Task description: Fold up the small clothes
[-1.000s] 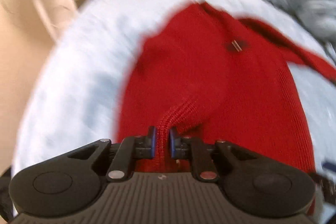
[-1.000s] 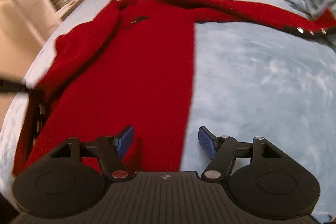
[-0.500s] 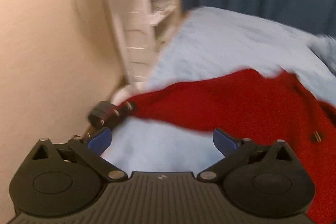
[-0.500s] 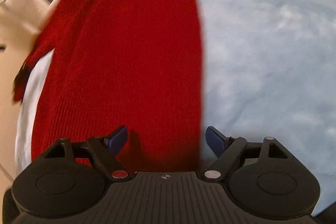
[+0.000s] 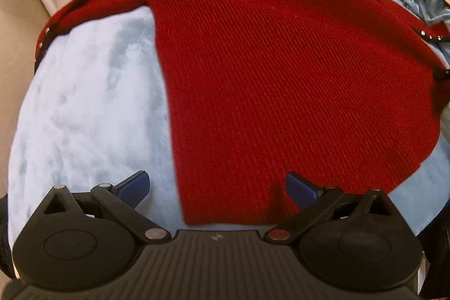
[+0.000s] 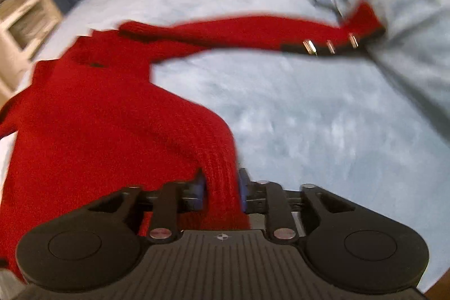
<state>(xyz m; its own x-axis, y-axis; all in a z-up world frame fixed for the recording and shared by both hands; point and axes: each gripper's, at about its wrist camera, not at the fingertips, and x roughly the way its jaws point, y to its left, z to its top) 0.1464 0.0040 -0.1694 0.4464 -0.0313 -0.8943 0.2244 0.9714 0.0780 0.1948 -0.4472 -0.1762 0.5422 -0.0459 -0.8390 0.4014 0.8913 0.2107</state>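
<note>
Pale blue bed [image 5: 84,108] carries the red sweater [image 5: 275,69], spread flat. Left gripper [image 5: 216,187] jaws wide over the near hem; right gripper [image 6: 220,190] jaws, pinching hem, are opening. Grasp both corners evenly before folding.

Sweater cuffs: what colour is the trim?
Black with small metal studs on the sweater cuffs; clearest in the right wrist view.

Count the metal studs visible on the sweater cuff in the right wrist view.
3 studs, in a row along the dark band of the cuff at the end of the sweater sleeve stretched toward the grey bedding. Blur may hide more.
</note>
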